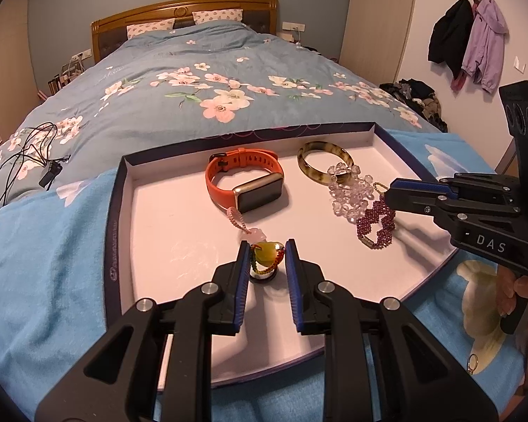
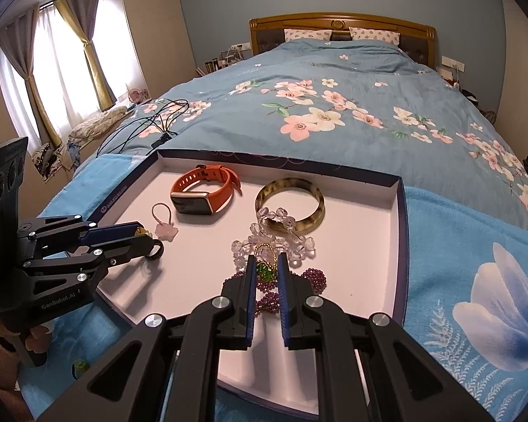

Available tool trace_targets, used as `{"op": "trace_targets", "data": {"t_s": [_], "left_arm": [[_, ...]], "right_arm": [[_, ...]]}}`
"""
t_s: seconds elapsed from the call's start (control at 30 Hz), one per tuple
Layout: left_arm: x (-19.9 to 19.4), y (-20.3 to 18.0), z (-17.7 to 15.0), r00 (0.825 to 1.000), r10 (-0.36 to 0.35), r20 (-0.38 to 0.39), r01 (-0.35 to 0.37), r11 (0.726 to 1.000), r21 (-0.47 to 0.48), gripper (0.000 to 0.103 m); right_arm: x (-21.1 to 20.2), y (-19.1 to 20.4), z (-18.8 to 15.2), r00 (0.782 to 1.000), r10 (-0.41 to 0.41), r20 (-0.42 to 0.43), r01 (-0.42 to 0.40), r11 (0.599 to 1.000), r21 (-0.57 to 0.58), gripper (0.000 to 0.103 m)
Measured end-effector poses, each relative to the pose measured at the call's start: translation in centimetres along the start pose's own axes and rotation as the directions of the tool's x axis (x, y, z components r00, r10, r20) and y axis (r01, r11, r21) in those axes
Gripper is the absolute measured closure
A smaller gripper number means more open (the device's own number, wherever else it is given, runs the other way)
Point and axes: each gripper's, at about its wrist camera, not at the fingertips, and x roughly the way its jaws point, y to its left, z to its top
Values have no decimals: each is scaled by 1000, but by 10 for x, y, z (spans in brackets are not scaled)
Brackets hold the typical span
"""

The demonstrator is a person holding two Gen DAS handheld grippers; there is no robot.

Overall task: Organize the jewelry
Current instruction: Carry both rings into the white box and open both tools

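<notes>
A white tray (image 1: 179,225) with dark blue walls lies on a blue towel on the bed. In it lie an orange smartwatch (image 1: 244,184), a mottled bangle (image 1: 324,161), a clear crystal bracelet (image 1: 348,193), a purple beaded bracelet (image 1: 375,223) and a pink star charm (image 2: 167,230). My left gripper (image 1: 265,251) is closed on a yellow-green pendant with a beaded cord (image 1: 265,255) above a dark ring (image 2: 155,249). My right gripper (image 2: 266,268) is closed on a green pendant with a gold chain (image 2: 265,267) over the purple bracelet (image 2: 264,288).
A floral blue duvet (image 1: 211,81) covers the bed behind the tray. Black cables (image 1: 28,151) lie on it at the left. A blue towel (image 2: 475,263) with flower prints lies under the tray. A small keyring (image 1: 473,362) lies on the towel at the right.
</notes>
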Motion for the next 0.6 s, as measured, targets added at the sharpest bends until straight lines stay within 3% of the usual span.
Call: {"op": "trace_targets", "data": {"t_s": [0.53,0.6], "left_arm": [[12,2,1,1000,-2,-21,2,1000,-11,80],[11,2,1,1000,-4,-20,4,1000,-13,73]], "right_arm": [[13,-1,0,1000,-12,-27,13,1000,24,92],[13,-2,0,1000,-11,-23,12,999,31,91]]}}
